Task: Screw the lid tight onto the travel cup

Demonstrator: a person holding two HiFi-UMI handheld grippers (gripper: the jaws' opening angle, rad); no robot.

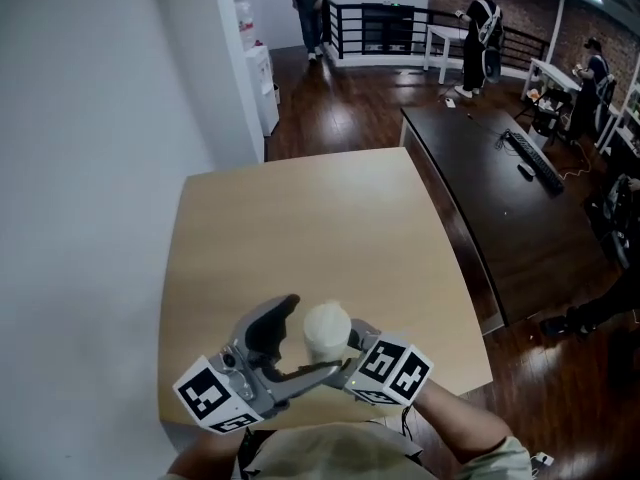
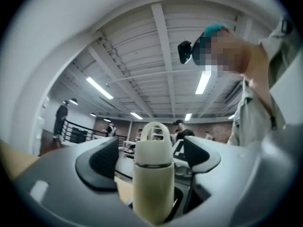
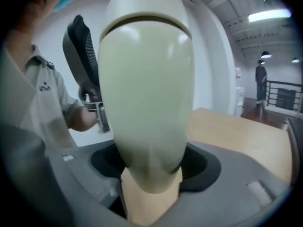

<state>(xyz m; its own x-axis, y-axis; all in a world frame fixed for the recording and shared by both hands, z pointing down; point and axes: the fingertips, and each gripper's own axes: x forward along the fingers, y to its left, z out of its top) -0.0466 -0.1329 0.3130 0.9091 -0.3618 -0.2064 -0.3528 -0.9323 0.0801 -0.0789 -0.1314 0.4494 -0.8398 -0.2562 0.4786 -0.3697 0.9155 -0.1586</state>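
A cream travel cup (image 1: 327, 330) is held over the near edge of the light wooden table (image 1: 300, 228), close to the person's body. My right gripper (image 1: 347, 351) is shut on the cup's lower body (image 3: 147, 103), its pads (image 3: 199, 167) pressing on both sides. The lid (image 2: 152, 145), cream with a loop handle, sits on top with a dark seam under it. In the right gripper view the lid (image 3: 144, 6) points up and away. My left gripper (image 2: 154, 155) stands open around the cup, with a gap on each side. Its dark pads (image 2: 102, 162) do not touch it.
A white wall (image 1: 90, 168) runs along the table's left side. A long dark desk (image 1: 510, 198) with a keyboard stands to the right on dark wooden floor. Several people stand far back by a black railing (image 1: 385, 23). The person's shirt (image 1: 330, 453) is just below the grippers.
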